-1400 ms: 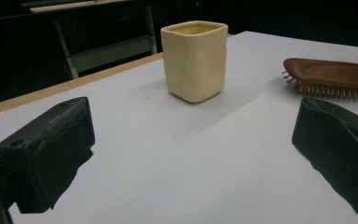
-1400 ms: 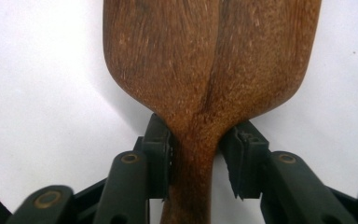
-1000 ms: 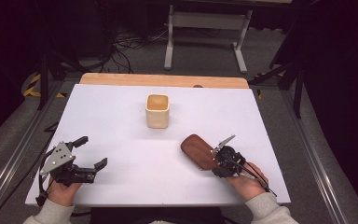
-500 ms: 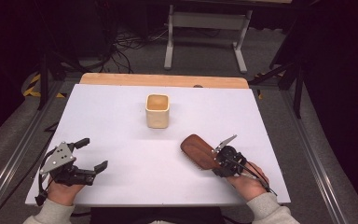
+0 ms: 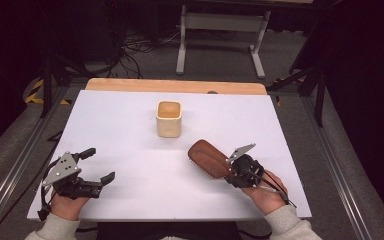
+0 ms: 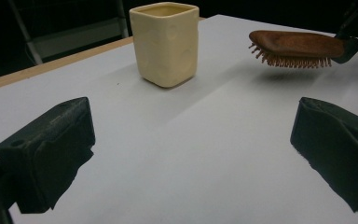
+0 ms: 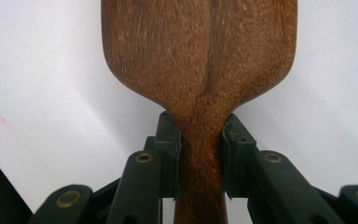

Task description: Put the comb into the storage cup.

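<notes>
Dark room, cables and a metal stand on the grey floor behind; white table (image 5: 130, 125) with a wooden strip along its far edge. Count: one cream square cup (image 5: 169, 119), one wooden hairbrush (image 5: 207, 157), two grippers, two hands. Cup stands upright near table centre, well apart from both grippers. Left gripper (image 5: 96, 164) at the near left corner, held low in the left hand (image 5: 66, 202), jaws pointing toward table middle and standing wide with nothing between. Right gripper (image 5: 232, 169) at near right, right hand (image 5: 265, 192) behind it, jaws narrow and clamped on the brush handle at its neck. Brush head extends up-left from the jaws; in the left gripper view it hangs bristles down, clear of the table
</notes>
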Tool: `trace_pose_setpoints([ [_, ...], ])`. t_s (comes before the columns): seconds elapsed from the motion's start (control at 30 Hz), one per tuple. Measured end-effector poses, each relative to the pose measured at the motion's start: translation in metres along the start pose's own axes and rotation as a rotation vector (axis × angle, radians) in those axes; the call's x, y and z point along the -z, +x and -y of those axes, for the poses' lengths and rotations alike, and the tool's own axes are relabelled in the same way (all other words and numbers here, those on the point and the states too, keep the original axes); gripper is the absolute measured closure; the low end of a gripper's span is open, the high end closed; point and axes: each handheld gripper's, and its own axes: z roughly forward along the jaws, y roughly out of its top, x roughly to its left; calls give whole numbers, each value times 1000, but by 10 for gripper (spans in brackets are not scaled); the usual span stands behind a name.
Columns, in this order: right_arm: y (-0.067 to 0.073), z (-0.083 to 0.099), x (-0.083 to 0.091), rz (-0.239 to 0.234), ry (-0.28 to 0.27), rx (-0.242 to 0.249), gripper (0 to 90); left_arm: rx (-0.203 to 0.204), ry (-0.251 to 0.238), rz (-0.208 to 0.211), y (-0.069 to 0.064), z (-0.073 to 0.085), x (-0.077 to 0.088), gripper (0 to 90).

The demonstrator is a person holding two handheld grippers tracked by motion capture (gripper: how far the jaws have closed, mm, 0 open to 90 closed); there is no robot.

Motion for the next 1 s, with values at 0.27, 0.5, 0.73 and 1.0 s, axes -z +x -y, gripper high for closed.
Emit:
trace_pose_setpoints([
  [0.27,4,-8,12,19,-100,36,725,5,-3,-1,0,0,0,7],
  [0.5,11,-17,22,8,-255,72,725,9,-6,4,0,0,0,6],
  [0.73,18,-26,25,0,-372,108,725,12,-7,7,0,0,-1,7],
  [1.0,24,-33,23,-32,-478,144,724,23,-5,14,0,-1,-3,7],
])
